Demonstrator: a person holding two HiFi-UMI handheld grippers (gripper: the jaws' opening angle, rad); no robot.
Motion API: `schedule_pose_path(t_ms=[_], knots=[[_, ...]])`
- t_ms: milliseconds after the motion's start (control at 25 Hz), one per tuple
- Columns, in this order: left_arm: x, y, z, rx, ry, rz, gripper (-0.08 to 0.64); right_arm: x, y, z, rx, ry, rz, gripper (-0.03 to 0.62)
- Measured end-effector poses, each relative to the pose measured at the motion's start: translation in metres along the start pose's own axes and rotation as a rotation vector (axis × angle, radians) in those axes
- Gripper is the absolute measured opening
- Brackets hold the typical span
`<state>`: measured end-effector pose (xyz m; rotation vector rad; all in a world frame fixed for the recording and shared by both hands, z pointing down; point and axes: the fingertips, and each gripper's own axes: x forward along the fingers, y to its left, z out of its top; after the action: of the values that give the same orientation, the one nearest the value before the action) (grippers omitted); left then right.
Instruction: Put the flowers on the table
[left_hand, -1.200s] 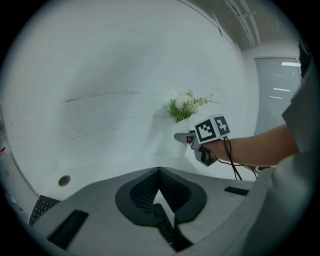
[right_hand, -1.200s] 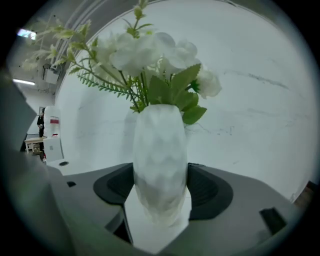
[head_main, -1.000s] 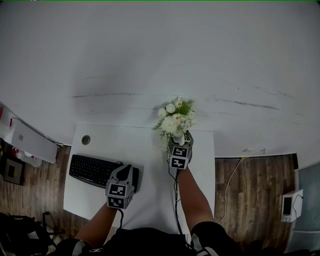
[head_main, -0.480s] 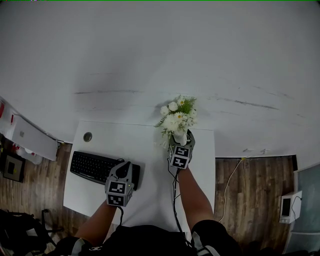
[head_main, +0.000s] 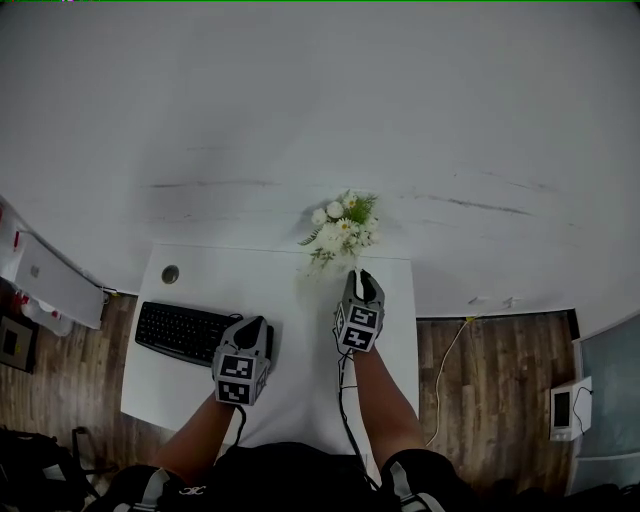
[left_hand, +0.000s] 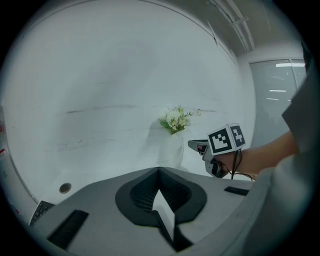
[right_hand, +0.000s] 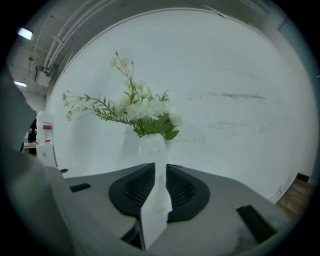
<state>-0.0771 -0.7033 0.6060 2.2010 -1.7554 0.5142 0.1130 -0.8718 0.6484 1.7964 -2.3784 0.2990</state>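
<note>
1. The right tool (head_main: 361, 277) pointed toward the wall, released, its jaws just closing to a narrow gap with nothing between them. The left tool (head_main: 251, 326) sat nearer the person, clenched and empty.
2. The flowers (head_main: 340, 222) stood in a white vase (right_hand: 152, 146) just beyond the right tool, seemingly untouched. A keyboard (head_main: 185, 332) lay to the left.
3. The white tabletop (head_main: 290, 300) met a white wall (head_main: 320, 100), with wooden floor (head_main: 490, 370) alongside.

The left gripper (head_main: 250, 328) and right gripper (head_main: 362, 278) are grey shells with black ribbed pads (right_hand: 135, 192), each bearing a cube (head_main: 235, 378) of black-and-white square markers; the right gripper's empty jaws have just been closing. A black cable (head_main: 340, 400) runs along the right forearm; the clothing (head_main: 290, 480) is dark.
</note>
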Motion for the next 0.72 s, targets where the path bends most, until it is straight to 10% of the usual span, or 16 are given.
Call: schedule_pose_path(t_ms=[80,720], knots=[[-0.009,-0.005,0.007,0.004,-0.020,-0.013,0.002,-0.019,0.001,0.009,-0.006,-0.007,-0.018,0.006],[-0.089,-0.020,0.048,-0.029,-0.215,-0.070,0.002,-0.186,0.088,0.109,-0.007,-0.213,0.120,0.003]])
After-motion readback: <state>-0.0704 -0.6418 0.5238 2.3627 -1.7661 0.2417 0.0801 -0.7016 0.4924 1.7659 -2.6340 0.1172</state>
